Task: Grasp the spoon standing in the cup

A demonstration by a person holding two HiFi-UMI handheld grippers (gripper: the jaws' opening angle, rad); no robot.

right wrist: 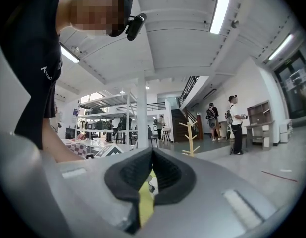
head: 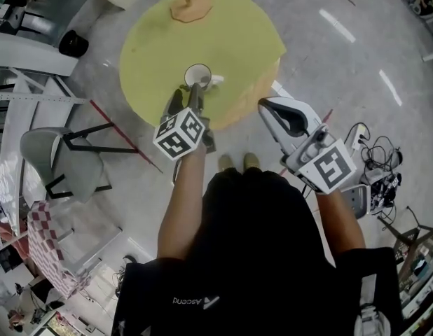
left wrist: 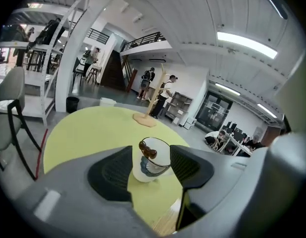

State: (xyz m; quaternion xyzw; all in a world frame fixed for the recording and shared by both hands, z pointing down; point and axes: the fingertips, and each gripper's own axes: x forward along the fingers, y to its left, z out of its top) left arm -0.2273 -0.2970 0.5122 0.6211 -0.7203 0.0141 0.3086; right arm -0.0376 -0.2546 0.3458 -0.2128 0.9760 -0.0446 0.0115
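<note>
A white cup (left wrist: 153, 166) stands on the round yellow table (left wrist: 88, 128), near its front edge. A spoon with a brown, knobby handle end (left wrist: 147, 149) stands in it and leans on the cup's left rim. My left gripper (left wrist: 151, 152) is open, one dark pad on each side of the cup, neither touching it. In the head view the cup (head: 197, 75) sits just beyond the left gripper (head: 194, 98). My right gripper (head: 281, 116) hangs off the table's right edge, shut with nothing in it; its pads (right wrist: 165, 175) meet in the right gripper view.
A wooden stand (head: 190, 7) rises at the table's far side. A grey chair (head: 55, 161) stands on the floor to the left, with a black bin (head: 73, 44) beyond it. Cables and gear (head: 376, 161) lie on the floor at right. People stand in the background.
</note>
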